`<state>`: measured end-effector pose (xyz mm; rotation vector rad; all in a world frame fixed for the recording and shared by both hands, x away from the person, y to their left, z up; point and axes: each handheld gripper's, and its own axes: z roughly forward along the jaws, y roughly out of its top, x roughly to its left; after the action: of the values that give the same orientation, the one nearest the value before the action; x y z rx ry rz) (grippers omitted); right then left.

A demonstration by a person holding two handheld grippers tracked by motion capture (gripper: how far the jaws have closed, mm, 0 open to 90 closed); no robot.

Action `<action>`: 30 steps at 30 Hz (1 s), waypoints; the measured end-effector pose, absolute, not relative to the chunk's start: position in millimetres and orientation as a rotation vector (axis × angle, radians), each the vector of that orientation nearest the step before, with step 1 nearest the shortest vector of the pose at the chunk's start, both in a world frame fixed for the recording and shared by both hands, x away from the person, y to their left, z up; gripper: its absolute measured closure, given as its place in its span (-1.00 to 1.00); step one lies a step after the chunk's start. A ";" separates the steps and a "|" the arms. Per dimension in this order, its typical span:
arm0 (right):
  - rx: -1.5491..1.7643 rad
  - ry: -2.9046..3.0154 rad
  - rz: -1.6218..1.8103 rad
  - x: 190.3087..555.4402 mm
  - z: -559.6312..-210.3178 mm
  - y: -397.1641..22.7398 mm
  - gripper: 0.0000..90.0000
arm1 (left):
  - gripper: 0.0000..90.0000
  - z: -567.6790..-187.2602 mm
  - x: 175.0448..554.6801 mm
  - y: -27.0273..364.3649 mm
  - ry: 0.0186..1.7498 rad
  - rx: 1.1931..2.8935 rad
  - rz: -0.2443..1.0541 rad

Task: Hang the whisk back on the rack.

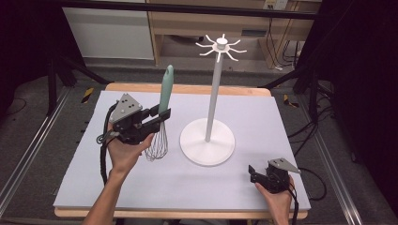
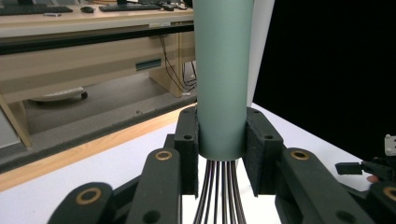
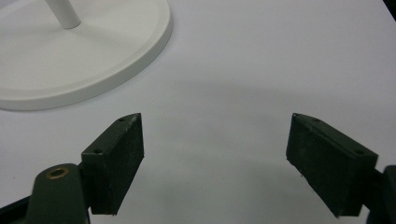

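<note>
A whisk [image 1: 163, 110] with a pale green handle [image 2: 222, 79] and a wire head [image 1: 156, 143] stands upright, handle up, left of the white hook stand [image 1: 215, 91]. My left gripper [image 1: 162, 114] is shut on the handle's lower end, and the two black pads [image 2: 188, 144] press on either side of it just above the wires [image 2: 219, 191]. The stand has a round base [image 3: 84, 60] and a ring of hooks [image 1: 220, 47] at the top of its pole. My right gripper [image 1: 252, 174] stands open low over the table's front right, its jaws wide apart [image 3: 212, 158] with nothing between them.
A grey-white mat [image 1: 263, 117] covers the wooden table. Beyond the far edge are wooden furniture [image 1: 206, 23] and cables on the floor. Dark curtains flank both sides. My right gripper [image 2: 369, 170] also appears at the far right of the left gripper view.
</note>
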<state>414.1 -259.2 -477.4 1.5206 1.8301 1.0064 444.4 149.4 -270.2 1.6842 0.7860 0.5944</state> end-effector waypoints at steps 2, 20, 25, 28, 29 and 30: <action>1.520 1.829 1.006 414.2 -477.5 -259.4 -0.57 | 0.53 -265.9 444.0 146.1 0.774 1.690 0.603; 1.521 1.827 1.002 414.7 -477.7 -259.9 -0.57 | 0.53 -245.6 448.5 133.0 0.748 1.683 0.620; 1.519 1.827 1.000 414.8 -477.9 -260.2 -0.57 | 0.53 -242.3 450.6 127.0 0.742 1.691 0.624; 1.521 1.828 0.998 414.7 -477.6 -259.8 -0.57 | 0.53 -241.1 453.9 122.3 0.742 1.689 0.615; 1.521 1.828 0.998 414.7 -477.6 -259.8 -0.57 | 0.53 -241.1 453.9 122.3 0.742 1.689 0.615; 1.518 1.828 0.997 414.9 -477.6 -260.2 -0.57 | 0.53 -241.1 455.5 119.7 0.738 1.694 0.613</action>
<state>414.9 -260.2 -477.6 1.5178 1.8282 0.9975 455.5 119.7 -241.1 1.6936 0.7384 0.6135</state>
